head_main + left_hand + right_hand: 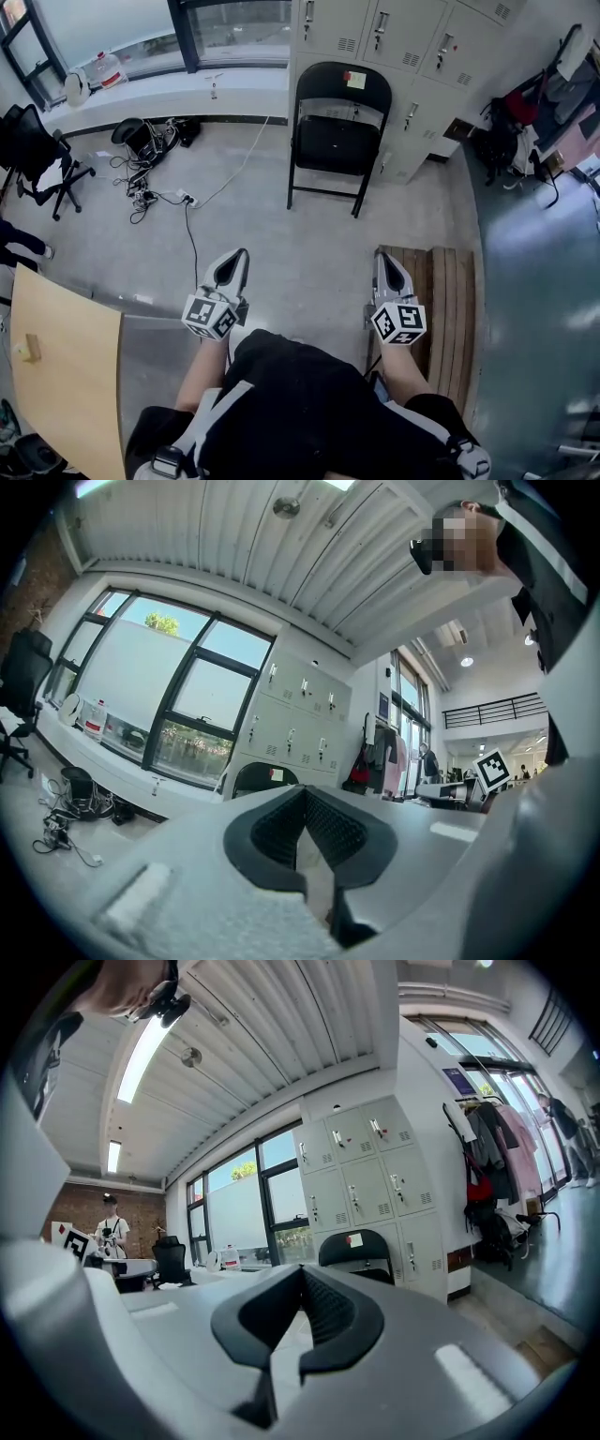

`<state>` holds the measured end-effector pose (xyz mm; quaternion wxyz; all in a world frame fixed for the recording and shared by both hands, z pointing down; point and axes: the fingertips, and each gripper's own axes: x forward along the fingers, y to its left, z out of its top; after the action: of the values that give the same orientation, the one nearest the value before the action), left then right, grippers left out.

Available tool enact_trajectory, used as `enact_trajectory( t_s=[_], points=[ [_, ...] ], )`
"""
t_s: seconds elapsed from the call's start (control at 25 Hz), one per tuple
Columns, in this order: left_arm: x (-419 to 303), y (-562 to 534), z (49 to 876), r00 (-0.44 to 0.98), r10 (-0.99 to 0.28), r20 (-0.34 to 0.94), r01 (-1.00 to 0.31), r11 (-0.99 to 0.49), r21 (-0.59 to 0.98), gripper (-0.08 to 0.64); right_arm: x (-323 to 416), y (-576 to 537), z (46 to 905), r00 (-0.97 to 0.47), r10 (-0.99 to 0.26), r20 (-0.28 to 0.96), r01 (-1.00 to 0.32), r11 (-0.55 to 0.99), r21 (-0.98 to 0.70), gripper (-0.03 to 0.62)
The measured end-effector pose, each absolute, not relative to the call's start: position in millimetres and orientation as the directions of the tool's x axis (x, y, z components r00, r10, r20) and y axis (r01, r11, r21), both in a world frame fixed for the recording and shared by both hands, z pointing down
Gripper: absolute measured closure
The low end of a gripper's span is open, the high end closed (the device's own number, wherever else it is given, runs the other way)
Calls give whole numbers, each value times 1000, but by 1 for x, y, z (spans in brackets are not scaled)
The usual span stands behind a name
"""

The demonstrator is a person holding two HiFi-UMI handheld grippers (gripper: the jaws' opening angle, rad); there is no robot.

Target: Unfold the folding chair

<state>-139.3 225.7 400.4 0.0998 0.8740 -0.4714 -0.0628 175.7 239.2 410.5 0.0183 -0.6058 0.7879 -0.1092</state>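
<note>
Your left gripper [238, 257] and right gripper [383, 256] both have jaws pressed together, empty, well apart from the black metal folding chair [341, 111] by the grey lockers [398, 37].

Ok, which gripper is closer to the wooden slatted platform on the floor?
Right. The right gripper is at the left edge of the wooden slatted platform in the head view. The left gripper is further left, over bare floor, well clear of it.

The folding chair [339, 142] looks matt black on thin metal tubing; the lockers [412, 56] are pale painted metal, the slatted board [452, 309] bare wood (floor [281, 244] smooth, dull grey)
</note>
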Motion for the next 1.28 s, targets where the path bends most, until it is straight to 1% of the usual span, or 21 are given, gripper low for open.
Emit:
enact_trajectory(
  t_s=[0.36, 0.52, 0.68, 1.0, 1.28],
  points=[
    [-136, 169, 413, 574, -819, -15, -797, -563, 220, 561, 166, 184, 409, -261, -960, 103, -956, 243, -165, 588],
    [-146, 121, 410, 594, -804, -24, -788, -587, 185, 561, 167, 145, 396, -217, -973, 77, -966, 203, -162, 588],
    [-156, 74, 397, 607, -793, -49, -774, -604, 187, 561, 163, 103, 386, -165, -984, 69, -973, 151, -173, 588],
    [-198, 0, 401, 620, -783, -56, -762, -618, 195, 561, 106, 27, 396, -183, -979, 86, -972, 167, -166, 588],
    [-221, -40, 399, 635, -769, -71, -748, -636, 190, 561, 67, -15, 400, -190, -977, 96, -972, 173, -161, 588]
  ],
)
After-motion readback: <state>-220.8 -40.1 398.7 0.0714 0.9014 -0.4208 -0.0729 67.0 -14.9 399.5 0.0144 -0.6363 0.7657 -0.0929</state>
